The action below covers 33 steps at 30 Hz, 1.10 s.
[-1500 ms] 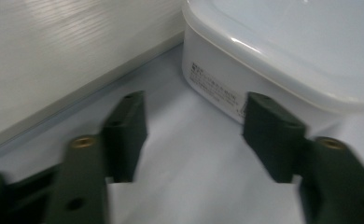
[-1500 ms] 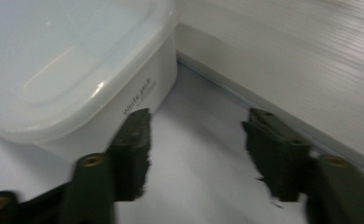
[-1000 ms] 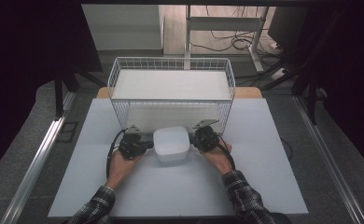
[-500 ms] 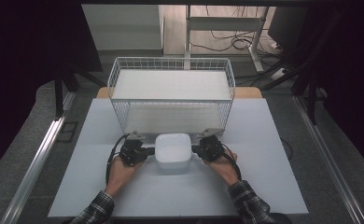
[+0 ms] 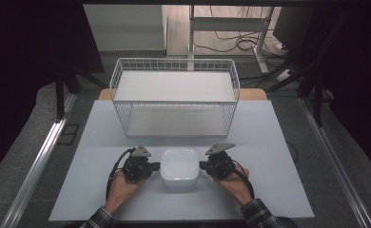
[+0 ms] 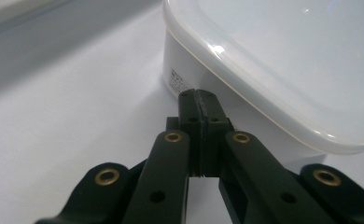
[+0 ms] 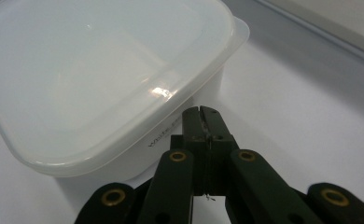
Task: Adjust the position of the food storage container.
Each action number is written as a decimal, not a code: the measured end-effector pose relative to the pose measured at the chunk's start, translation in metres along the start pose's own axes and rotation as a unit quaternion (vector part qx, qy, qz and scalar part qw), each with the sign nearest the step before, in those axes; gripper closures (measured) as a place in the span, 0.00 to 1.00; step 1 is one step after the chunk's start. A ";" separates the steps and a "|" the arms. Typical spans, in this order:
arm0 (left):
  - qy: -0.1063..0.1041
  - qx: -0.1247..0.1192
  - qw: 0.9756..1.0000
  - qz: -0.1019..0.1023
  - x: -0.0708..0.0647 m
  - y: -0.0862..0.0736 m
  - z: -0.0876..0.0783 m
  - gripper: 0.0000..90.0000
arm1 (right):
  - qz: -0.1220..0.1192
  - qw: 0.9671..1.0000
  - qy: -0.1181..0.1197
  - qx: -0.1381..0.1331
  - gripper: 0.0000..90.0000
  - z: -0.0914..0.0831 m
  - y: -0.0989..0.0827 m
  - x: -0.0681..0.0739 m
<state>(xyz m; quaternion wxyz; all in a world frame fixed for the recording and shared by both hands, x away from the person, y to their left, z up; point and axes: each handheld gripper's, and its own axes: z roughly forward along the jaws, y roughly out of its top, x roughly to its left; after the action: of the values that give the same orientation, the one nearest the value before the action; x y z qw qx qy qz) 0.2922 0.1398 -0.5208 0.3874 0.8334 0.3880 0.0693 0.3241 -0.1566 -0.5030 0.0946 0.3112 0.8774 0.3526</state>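
A white square container [image 5: 179, 165] with a translucent lid sits on the white table top [image 5: 269, 190], near the front edge. My left gripper [image 5: 156, 167] is shut, its tip set against the container's left side. From the other side, my right gripper [image 5: 202, 166] is shut too and meets the right wall. In the left gripper view the closed jaws [image 6: 199, 93] touch the container wall [image 6: 185, 79] just under the lid rim. The right gripper view has the closed jaws [image 7: 201, 109] below the lid's edge, against the container [image 7: 101, 70]. Nothing lies between either pair of jaws.
A white wire basket [image 5: 174, 61] with a pale floor stands at the back middle of the table, a hand's length beyond the container. Metal rails run along both table sides. A desk frame and cables lie on the floor behind.
Both grippers and the container between them have moved toward the table's near edge, away from the wire basket. Both grippers stayed shut.
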 end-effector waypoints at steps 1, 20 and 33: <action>-0.004 0.000 1.000 -0.001 -0.003 -0.002 -0.001 1.00 | -0.001 1.000 0.000 0.000 0.99 -0.002 -0.002 0.001; 0.015 -0.035 0.999 0.022 -0.013 -0.028 -0.028 0.57 | -0.004 0.999 -0.014 -0.042 0.62 -0.039 -0.022 0.002; -0.012 -0.047 0.999 0.008 -0.006 -0.046 -0.042 0.12 | -0.023 0.998 -0.021 -0.057 0.08 -0.049 -0.042 0.005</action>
<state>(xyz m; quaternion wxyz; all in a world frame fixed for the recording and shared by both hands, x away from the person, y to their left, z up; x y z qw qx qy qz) 0.2428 0.1785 -0.5233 0.4299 0.8180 0.3735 0.0806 0.2813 -0.2046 -0.4956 0.1389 0.2925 0.8607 0.3929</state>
